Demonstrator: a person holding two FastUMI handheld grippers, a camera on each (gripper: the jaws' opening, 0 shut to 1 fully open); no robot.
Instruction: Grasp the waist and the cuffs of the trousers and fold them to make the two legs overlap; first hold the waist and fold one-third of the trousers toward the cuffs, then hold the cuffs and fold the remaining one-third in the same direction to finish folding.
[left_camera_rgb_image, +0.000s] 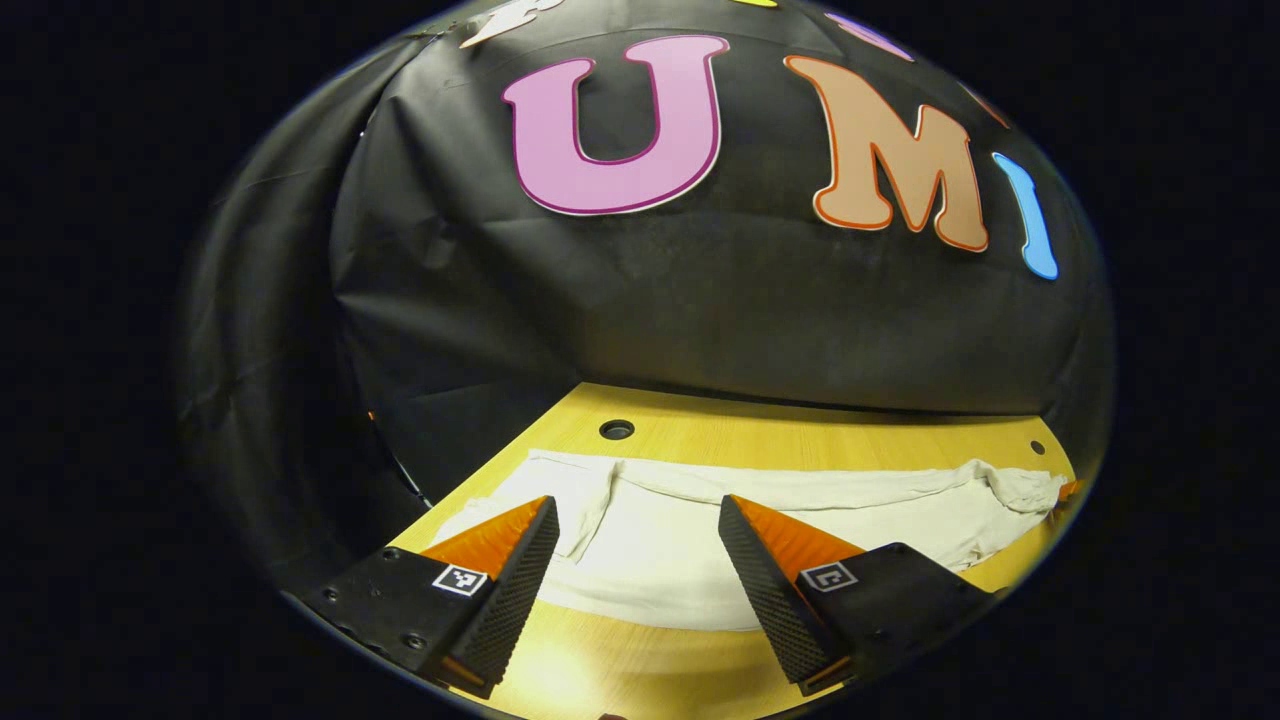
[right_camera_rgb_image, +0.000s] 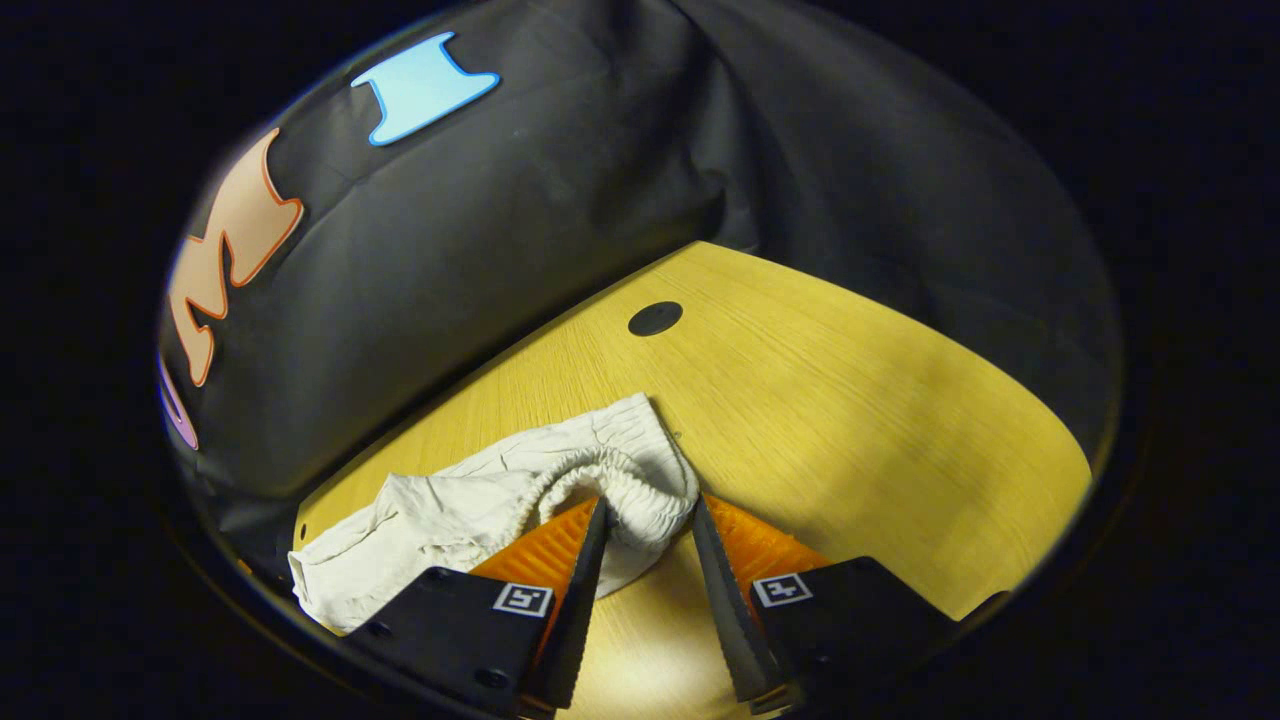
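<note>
White trousers (left_camera_rgb_image: 800, 520) lie stretched across the wooden table (left_camera_rgb_image: 800, 435). My left gripper (left_camera_rgb_image: 637, 500) hovers open just above their left end, a finger on each side of a fold in the cloth. At the other end, the gathered elastic waist (right_camera_rgb_image: 625, 475) is bunched up between the fingertips of my right gripper (right_camera_rgb_image: 648, 505), which is shut on it. In the left gripper view that bunched waist (left_camera_rgb_image: 1020, 490) sits at the far right, with a bit of the right gripper beside it.
Round cable holes are set in the tabletop near its back edge (left_camera_rgb_image: 617, 430) (right_camera_rgb_image: 655, 318). Bare wood (right_camera_rgb_image: 880, 420) spreads to the right of the waist. The booth's black cloth wall (left_camera_rgb_image: 700, 300) rises right behind the table.
</note>
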